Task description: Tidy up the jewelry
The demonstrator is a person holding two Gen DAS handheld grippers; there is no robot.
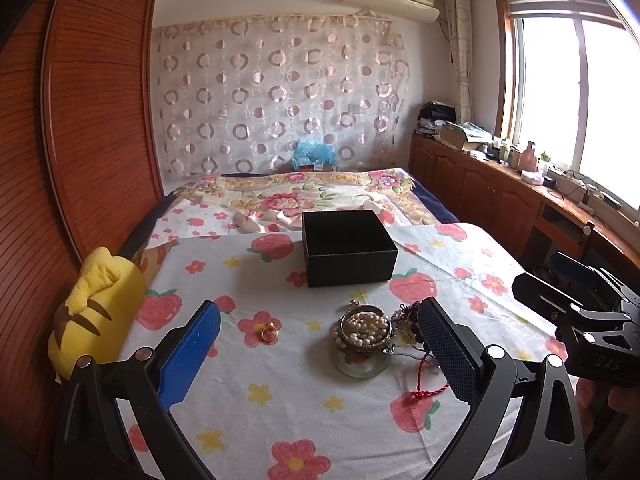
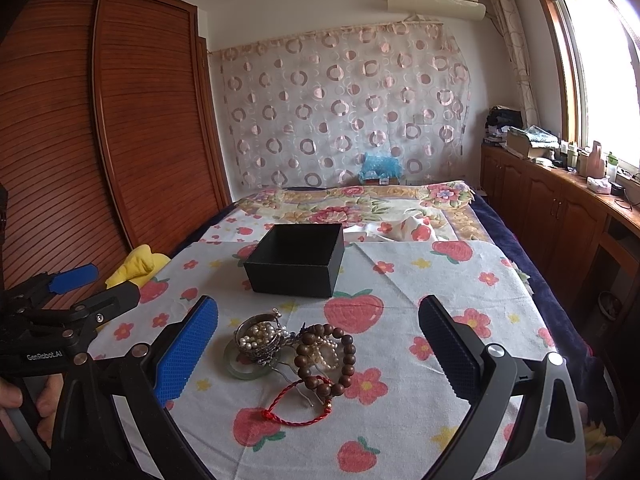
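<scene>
We find both tongs, left (image 1: 320, 344) and right (image 2: 318, 344), spread wide, empty. Jewelry pile (image 2: 296, 350) lies between right's fingers; box (image 2: 296, 260) beyond, mouth upward, bare cloth (image 2: 420, 280) around.

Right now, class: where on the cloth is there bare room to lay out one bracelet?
Free: between the black box and the jewelry pile, and right of the wooden bead bracelet. Crowded: around the pile, with the gold ring to its left.
</scene>
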